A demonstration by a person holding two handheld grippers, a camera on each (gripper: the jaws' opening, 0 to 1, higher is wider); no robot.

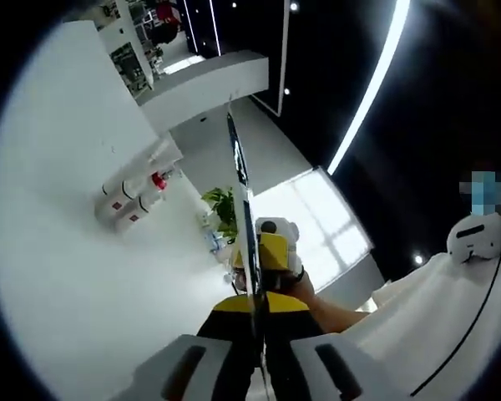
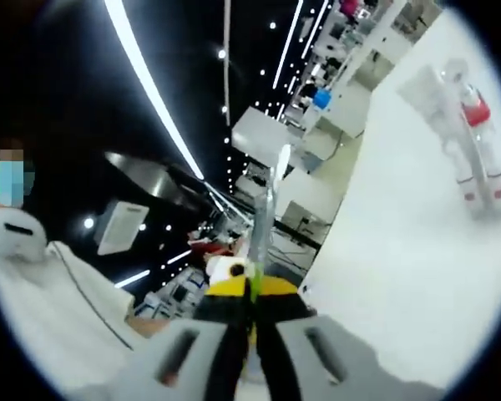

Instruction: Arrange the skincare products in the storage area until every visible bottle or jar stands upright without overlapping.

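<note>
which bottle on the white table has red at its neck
The bottle on the white table with a red collar near its top. The white bottle beside it shows red only as a small label mark.

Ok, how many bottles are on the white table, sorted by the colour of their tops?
White bottle with red top: 1
White bottle with pale top: 1
Total: 2. Each seems to carry a small red label. The views are blurred, so anything smaller could be missed.
</note>
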